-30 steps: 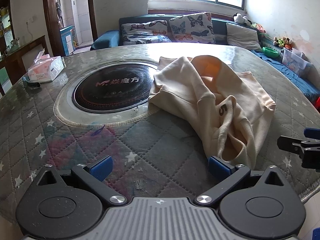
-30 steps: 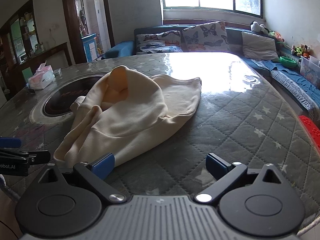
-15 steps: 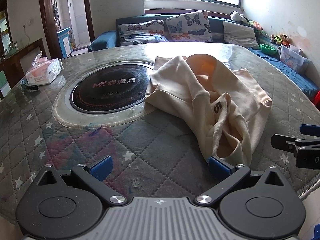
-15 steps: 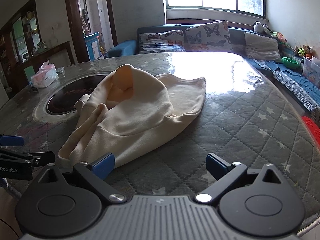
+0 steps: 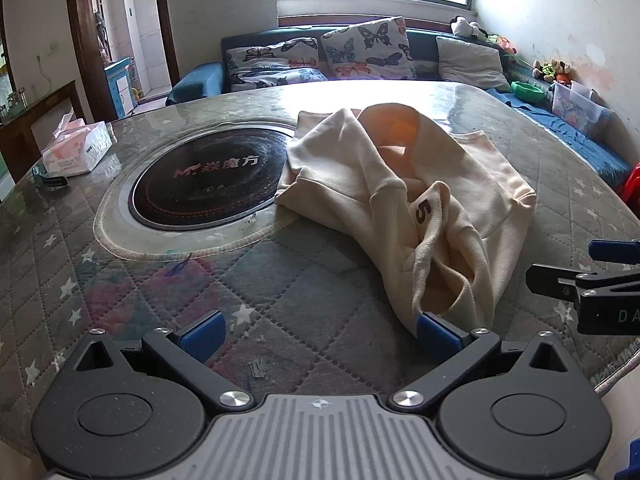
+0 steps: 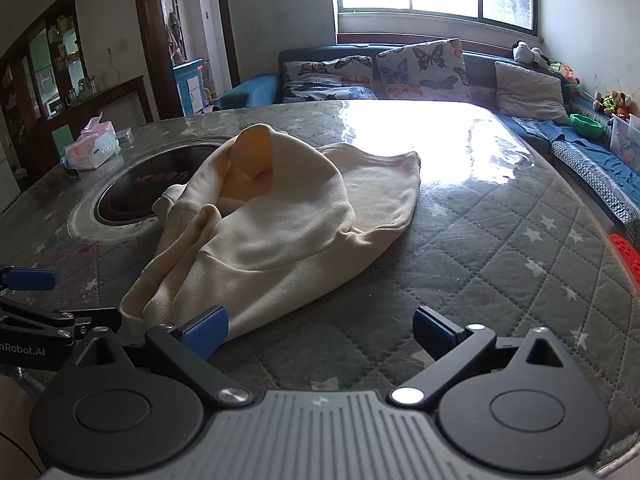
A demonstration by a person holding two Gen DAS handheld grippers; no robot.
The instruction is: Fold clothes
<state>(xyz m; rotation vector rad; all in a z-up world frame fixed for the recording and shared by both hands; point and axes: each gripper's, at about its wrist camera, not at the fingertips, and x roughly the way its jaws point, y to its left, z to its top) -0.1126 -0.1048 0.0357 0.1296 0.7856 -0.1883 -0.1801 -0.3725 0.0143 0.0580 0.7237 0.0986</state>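
Both grippers edged nearer cream garment [image 5: 400, 200]; jaws spread, empty; tissue box [image 5: 76, 150] far left.

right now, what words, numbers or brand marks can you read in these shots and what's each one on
"5": on the cream garment, on a fold.
"M" logo with Chinese characters, roughly "焱魔方": on the black cooktop disc.
"nRobot.AI", cut off at the edge: on the left tool.
"DA", cut off: on the right tool.
Tissue box print: too small to read.

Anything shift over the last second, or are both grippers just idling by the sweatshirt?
Both grippers edged slightly: left gripper and right gripper show the cream sweatshirt a little differently framed. Nothing grasped or released. Jaws stay open; the sweatshirt stays crumpled on the table.
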